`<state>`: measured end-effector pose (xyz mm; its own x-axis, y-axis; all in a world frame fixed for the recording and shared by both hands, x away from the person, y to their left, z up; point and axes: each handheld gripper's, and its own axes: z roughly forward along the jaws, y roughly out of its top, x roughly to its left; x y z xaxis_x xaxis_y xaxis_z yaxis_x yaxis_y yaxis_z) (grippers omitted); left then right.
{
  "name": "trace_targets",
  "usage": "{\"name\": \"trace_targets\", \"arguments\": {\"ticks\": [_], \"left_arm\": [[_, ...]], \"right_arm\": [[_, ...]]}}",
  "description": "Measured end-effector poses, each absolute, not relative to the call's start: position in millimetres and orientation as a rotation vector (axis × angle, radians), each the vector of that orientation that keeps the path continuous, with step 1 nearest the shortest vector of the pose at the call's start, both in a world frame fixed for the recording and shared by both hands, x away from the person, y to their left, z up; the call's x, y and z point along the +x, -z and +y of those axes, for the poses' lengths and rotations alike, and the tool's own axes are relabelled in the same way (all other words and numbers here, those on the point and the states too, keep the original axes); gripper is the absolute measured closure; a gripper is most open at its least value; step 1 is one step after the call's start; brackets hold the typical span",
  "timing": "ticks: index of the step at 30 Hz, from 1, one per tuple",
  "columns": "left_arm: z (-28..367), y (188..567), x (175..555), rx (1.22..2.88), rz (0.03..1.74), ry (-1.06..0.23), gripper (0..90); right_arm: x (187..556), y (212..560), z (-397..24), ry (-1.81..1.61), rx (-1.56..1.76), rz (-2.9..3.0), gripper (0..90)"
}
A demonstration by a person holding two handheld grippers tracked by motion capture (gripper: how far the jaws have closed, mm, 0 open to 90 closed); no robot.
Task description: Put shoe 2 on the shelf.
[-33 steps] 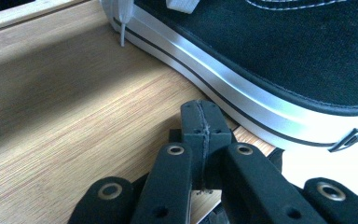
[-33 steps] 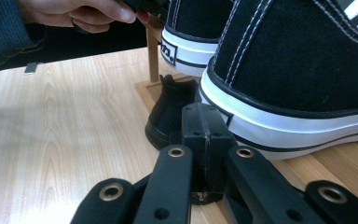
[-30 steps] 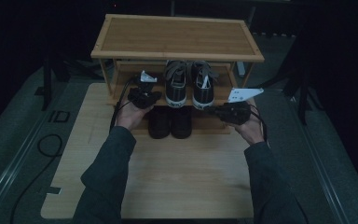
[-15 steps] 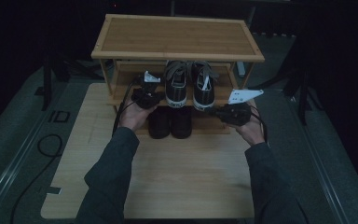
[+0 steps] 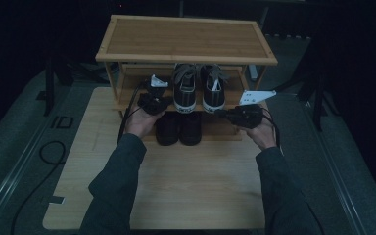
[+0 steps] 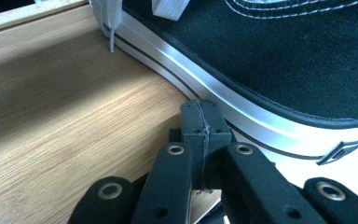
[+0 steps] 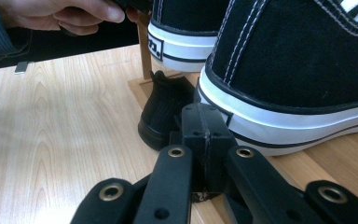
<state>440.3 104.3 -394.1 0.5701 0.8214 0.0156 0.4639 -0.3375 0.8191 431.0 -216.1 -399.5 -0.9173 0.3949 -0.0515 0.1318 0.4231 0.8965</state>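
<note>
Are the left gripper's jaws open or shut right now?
Shut. In the left gripper view the left gripper has its two black jaws pressed flat together, nothing between them, beside the sneaker's white sole.

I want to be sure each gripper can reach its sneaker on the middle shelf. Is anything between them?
Nothing visible. The shut left gripper sits by the left sneaker's white sole; the shut right gripper sits beside the right sneaker.

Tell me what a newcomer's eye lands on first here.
A pair of black sneakers with white soles sits on the middle shelf of a bamboo rack. A shut tool flanks it on each side, left tool and right tool. Darker shoes stand on the shelf below.
</note>
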Motion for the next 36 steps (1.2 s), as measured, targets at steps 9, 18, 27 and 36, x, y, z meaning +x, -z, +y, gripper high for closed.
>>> {"name": "trace_targets", "arguments": {"ticks": [9, 18, 27, 36], "left_arm": [[105.0, 394.1, 440.7, 1.989, 1.028, -0.549, 90.0], [105.0, 394.4, 440.4, 1.982, 1.031, -0.548, 90.0], [105.2, 394.2, 440.4, 1.976, 1.03, -0.551, 90.0], [100.8, 387.7, 429.0, 2.014, 1.009, -0.603, 90.0]], "right_arm": [[436.1, 399.8, -218.3, -1.471, 0.481, 2.428, 90.0], [439.3, 404.4, -219.0, -1.479, 0.51, 2.421, 90.0], [435.8, 408.4, -221.9, -1.487, 0.552, 2.385, 90.0], [424.6, 414.2, -241.7, -1.496, 0.572, 2.372, 89.0]]}}
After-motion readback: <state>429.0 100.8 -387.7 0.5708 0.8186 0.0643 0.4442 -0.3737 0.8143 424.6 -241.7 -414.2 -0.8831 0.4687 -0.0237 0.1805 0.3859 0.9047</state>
